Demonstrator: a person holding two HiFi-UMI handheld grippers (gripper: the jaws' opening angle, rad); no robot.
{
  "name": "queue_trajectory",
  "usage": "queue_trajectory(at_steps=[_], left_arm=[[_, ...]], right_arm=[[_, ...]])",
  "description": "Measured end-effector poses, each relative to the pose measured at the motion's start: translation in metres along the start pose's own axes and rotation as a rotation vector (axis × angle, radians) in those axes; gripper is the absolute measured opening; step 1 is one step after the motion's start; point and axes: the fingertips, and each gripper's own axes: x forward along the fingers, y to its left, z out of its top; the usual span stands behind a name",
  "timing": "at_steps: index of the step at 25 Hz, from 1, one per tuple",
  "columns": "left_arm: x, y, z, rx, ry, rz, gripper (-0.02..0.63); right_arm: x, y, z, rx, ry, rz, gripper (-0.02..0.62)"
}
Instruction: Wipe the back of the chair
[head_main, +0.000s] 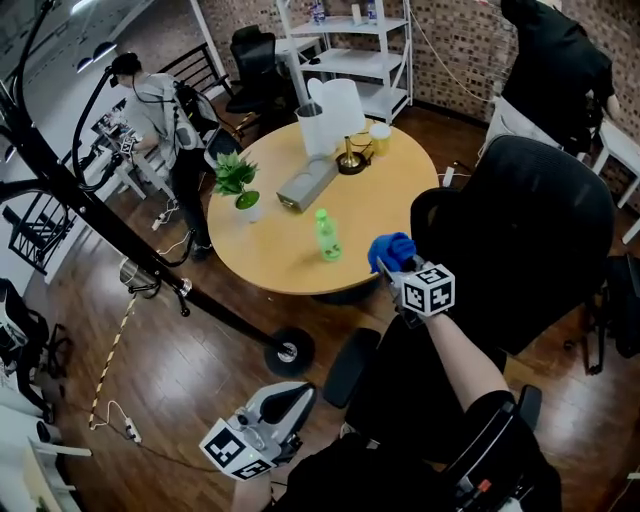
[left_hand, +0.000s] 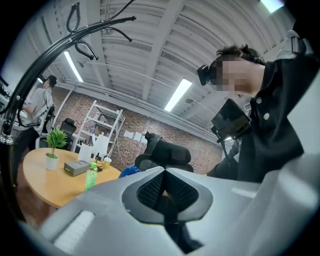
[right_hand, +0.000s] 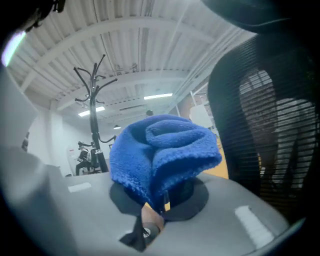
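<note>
A round wooden table carries a green bottle near its front edge, with a grey box behind it and a potted plant to the left. White shelving stands beyond, against the brick wall.

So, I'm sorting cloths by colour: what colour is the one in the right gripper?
Blue; the cloth shows best in the right gripper view.

Round wooden table, brick wall, wood floor

Even, bright indoor light from ceiling strip lights; heavy fisheye bending and dark corners in both gripper views; the near cloth soft-focused, head view sharp, shadows faint.
</note>
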Motion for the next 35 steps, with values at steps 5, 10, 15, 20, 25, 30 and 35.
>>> queue_trajectory(at_steps=[5, 10, 15, 20, 25, 30, 35], left_arm=[[0.002, 0.001, 0.000, 0.019, 0.007, -0.002, 0.005], [0.017, -0.007, -0.004, 0.020, 0.031, -0.060, 0.005], [0.051, -0.026, -0.010, 0.016, 0.058, -0.158, 0.005], [0.078, -0.054, -0.016, 0.011, 0.090, -0.270, 0.005], [0.104, -0.078, -0.023, -0.009, 0.099, -0.348, 0.005], [0.124, -0.095, -0.030, -0.020, 0.114, -0.416, 0.005], [0.139, -0.108, -0.032, -0.022, 0.126, -0.472, 0.005]], right_arm=[[-0.005, -0.017, -0.005, 0.044, -0.023, -0.044, 0.052], [-0.066, -0.088, -0.030, 0.119, -0.005, -0.306, 0.052], [-0.139, -0.124, -0.041, 0.162, -0.053, -0.385, 0.052], [-0.207, -0.148, -0.057, 0.196, -0.071, -0.481, 0.052], [-0.272, -0.174, -0.069, 0.227, -0.090, -0.577, 0.052], [-0.336, -0.199, -0.084, 0.259, -0.105, -0.684, 0.052], [-0.394, -0.218, -0.101, 0.303, -0.095, -0.802, 0.052]])
